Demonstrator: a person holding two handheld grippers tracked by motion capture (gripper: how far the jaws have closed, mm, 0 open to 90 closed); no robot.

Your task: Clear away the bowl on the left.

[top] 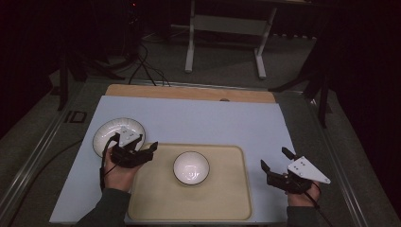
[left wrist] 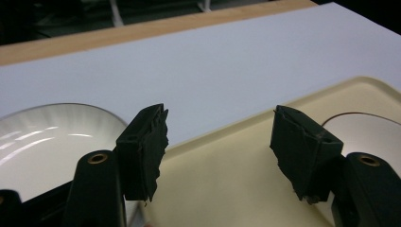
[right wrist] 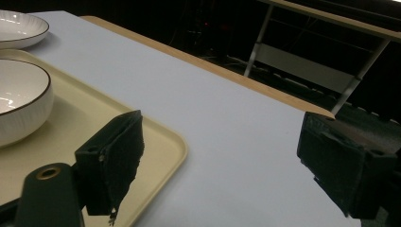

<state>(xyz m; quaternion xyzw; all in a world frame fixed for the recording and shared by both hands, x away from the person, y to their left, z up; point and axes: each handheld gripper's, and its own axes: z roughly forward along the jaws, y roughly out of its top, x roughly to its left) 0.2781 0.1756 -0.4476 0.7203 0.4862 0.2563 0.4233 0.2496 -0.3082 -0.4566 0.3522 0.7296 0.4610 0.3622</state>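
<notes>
A white ribbed plate (top: 106,132) lies on the pale table top at the left. Beside it a cream tray (top: 222,198) carries a white bowl (top: 191,167) with a dark rim. My left gripper (top: 147,144) hovers over the tray's left rim next to the plate, jaws open and empty. In the left gripper view the gripper (left wrist: 220,135) has the plate (left wrist: 42,142) on its left, the tray (left wrist: 222,184) below and the bowl (left wrist: 369,127) on its right. My right gripper (top: 273,157) stands open and empty, right of the tray. The right gripper view has this gripper (right wrist: 222,142) beyond the tray's corner (right wrist: 165,139), with the bowl (right wrist: 19,101) at the left.
The pale table top (top: 203,123) has a wooden strip (top: 189,92) along its far edge. Beyond it a white stand (top: 227,28) and cables (top: 146,66) are on the dark floor. Metal rails run along both sides of the table.
</notes>
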